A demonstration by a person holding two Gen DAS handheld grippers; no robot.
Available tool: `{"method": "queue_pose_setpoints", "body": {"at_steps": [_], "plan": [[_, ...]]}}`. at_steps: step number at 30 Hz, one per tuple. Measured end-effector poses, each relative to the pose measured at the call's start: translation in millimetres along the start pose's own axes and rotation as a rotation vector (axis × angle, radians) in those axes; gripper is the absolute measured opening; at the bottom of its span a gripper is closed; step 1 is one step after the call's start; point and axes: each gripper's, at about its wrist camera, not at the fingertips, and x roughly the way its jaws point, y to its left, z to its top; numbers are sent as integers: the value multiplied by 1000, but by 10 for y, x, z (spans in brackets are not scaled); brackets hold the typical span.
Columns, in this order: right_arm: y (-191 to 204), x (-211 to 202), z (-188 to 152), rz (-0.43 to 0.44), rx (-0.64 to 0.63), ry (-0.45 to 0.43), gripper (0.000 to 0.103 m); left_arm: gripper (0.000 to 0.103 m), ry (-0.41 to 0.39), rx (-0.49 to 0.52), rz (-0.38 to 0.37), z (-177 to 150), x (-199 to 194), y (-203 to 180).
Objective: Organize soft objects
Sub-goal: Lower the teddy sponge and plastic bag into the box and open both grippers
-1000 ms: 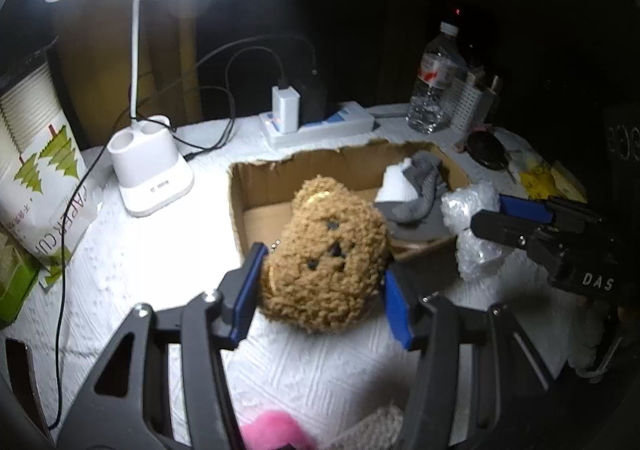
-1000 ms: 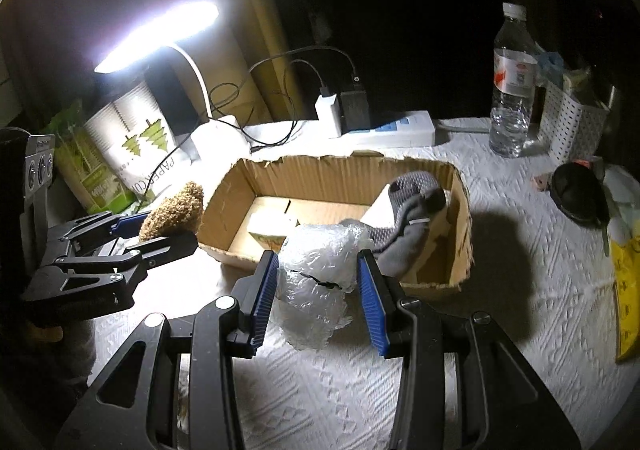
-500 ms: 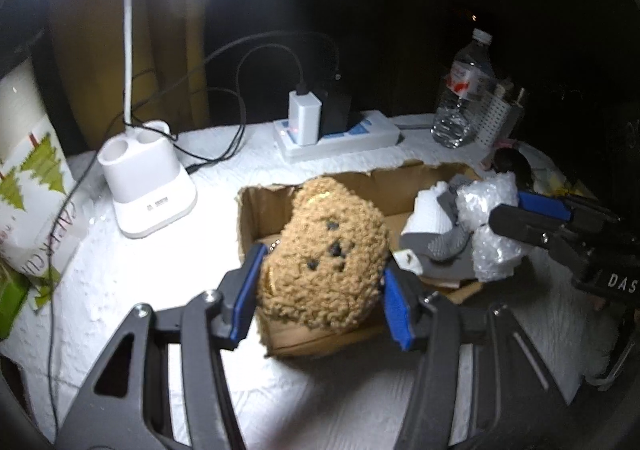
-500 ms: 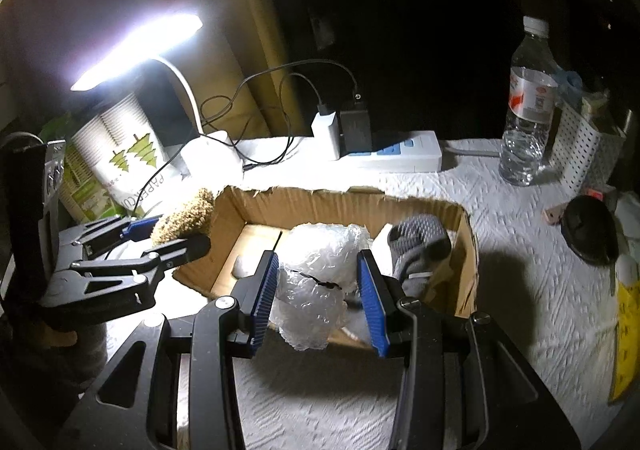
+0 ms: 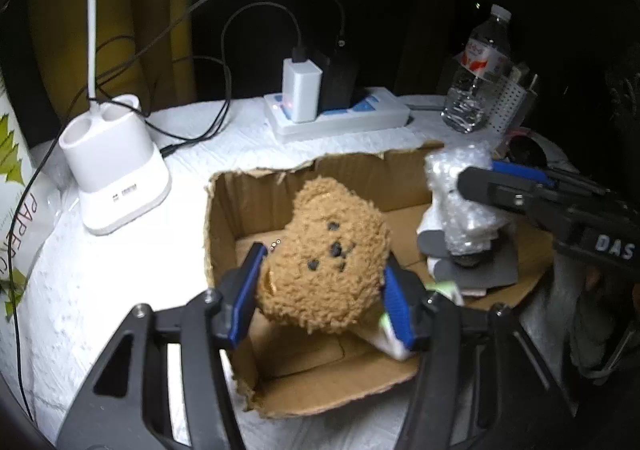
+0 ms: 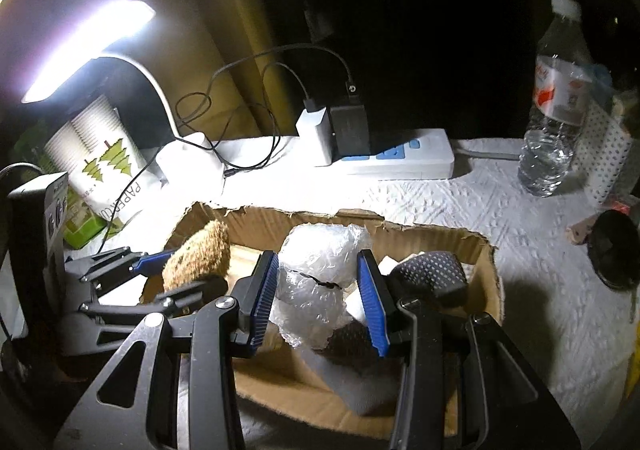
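Fingers of the left gripper (image 5: 320,294) are clenched on a plush bear (image 5: 324,262) and those of the right gripper (image 6: 318,300) on bubble wrap (image 6: 320,278), both now carried over the cardboard box (image 5: 320,390), ready for release

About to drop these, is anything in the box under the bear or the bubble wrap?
Bare cardboard box floor lies under the bear. Under the bubble wrap, a grey sock already lies.
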Motion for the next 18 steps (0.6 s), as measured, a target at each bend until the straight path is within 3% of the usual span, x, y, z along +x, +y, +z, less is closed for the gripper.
{"method": "queue_pose_setpoints", "body": {"at_steps": [10, 18], "plan": [[5, 198, -25, -3, 10, 44, 43, 66, 20, 28, 7, 5, 69, -76], [12, 154, -15, -22, 31, 49, 48, 84, -8, 16, 48, 15, -122, -59]]}}
